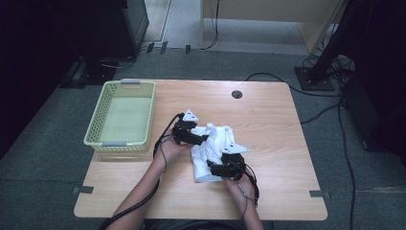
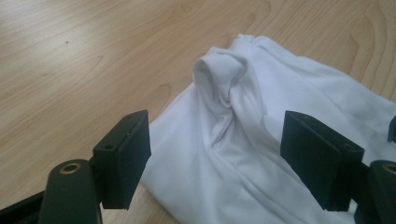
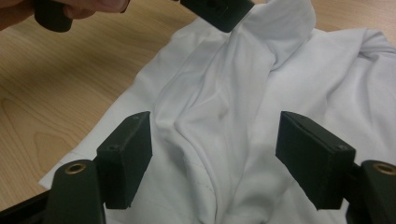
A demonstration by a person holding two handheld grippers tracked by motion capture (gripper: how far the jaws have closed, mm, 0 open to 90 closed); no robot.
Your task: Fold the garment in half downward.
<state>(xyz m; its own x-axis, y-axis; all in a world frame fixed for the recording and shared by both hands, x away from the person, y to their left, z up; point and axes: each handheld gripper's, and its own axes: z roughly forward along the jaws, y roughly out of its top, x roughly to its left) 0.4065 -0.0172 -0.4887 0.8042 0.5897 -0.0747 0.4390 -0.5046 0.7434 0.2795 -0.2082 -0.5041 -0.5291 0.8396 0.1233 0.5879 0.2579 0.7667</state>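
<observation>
A white cloth (image 1: 210, 148) lies rumpled on the wooden table (image 1: 268, 124), near its middle. My left gripper (image 1: 200, 138) sits at the cloth's left edge. In the left gripper view its jaws stand apart over the cloth (image 2: 243, 140), with a raised fold between them that neither pad touches; this gripper (image 2: 215, 163) is open. My right gripper (image 1: 214, 167) rests at the cloth's near edge. In the right gripper view the gripper (image 3: 215, 161) is open above the wrinkled cloth (image 3: 224, 116), gripping nothing. The left gripper's jaw tip shows at that view's top.
A pale green plastic basket (image 1: 99, 122) stands empty at the table's left side. A round cable hole (image 1: 237, 94) sits near the far edge. Cables and a dark stand base (image 1: 313, 79) lie on the floor beyond the table's right.
</observation>
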